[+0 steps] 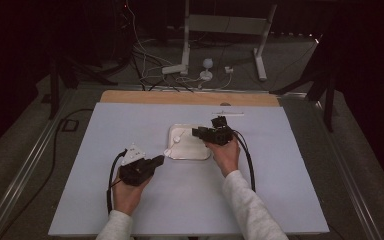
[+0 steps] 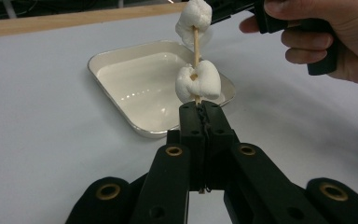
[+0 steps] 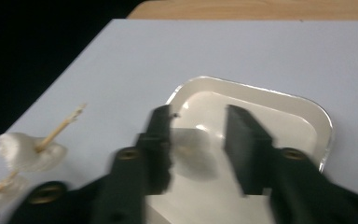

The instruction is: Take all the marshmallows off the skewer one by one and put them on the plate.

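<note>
My left gripper (image 2: 199, 107) is shut on the lower end of a thin wooden skewer (image 2: 196, 44) that carries two white marshmallows (image 2: 198, 81), one above the other. In the high view this gripper (image 1: 159, 160) points at the near left corner of the white tray (image 1: 200, 156). My right gripper (image 3: 198, 126) is open and hovers over the tray (image 3: 261, 91); a loose marshmallow (image 3: 193, 156) lies in the tray ahead of its jaws. From above, the right gripper (image 1: 196, 132) sits over the tray's right half, with the loose marshmallow (image 1: 176, 138) to its left.
A pale blue sheet (image 1: 105, 150) covers the table, with a wooden strip (image 1: 180, 97) along its far edge. Beyond it are a white stand's legs (image 1: 185, 65) and cables (image 1: 145, 75) on the floor. The person's right hand (image 2: 326, 32) is close to the skewer's top.
</note>
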A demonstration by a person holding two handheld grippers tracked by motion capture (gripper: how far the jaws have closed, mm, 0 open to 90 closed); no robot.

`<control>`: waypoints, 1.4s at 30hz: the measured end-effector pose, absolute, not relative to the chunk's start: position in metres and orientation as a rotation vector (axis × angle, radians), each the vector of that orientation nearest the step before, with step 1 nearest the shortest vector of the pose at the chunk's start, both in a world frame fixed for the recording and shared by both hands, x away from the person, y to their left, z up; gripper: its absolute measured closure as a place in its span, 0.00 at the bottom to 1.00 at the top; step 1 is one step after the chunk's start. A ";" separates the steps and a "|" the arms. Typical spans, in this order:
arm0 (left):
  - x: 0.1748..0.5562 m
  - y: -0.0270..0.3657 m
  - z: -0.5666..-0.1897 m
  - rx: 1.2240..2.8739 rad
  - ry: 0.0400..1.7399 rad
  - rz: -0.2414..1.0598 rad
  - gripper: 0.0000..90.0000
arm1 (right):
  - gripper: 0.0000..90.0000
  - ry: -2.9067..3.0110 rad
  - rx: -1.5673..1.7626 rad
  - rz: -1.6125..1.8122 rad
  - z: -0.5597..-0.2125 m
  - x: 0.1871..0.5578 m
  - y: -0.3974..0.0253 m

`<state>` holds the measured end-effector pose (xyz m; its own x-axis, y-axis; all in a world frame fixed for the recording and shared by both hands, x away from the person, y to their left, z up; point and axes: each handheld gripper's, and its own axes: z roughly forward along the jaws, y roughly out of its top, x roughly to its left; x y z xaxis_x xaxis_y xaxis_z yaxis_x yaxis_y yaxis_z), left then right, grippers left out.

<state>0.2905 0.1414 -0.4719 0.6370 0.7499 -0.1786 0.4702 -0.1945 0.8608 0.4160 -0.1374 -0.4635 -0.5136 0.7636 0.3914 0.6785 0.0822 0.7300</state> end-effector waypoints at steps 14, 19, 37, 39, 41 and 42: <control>0.293 0.140 -0.476 1.851 0.990 0.347 1.00 | 0.34 2.304 1.484 1.527 -0.459 0.407 -0.139; 0.293 0.139 -0.476 1.847 0.990 0.345 1.00 | 0.31 2.351 1.442 1.600 -0.455 0.398 -0.134; 0.291 0.133 -0.474 1.830 0.963 0.344 1.00 | 0.53 2.498 1.448 1.777 -0.463 0.388 -0.116; 0.290 0.133 -0.473 1.820 0.949 0.344 1.00 | 0.56 2.505 1.469 1.797 -0.465 0.389 -0.115; 0.289 0.132 -0.473 1.817 0.938 0.345 1.00 | 0.62 2.519 1.471 1.818 -0.465 0.388 -0.114; 0.289 0.131 -0.473 1.818 0.937 0.346 1.00 | 0.62 2.519 1.471 1.818 -0.465 0.388 -0.114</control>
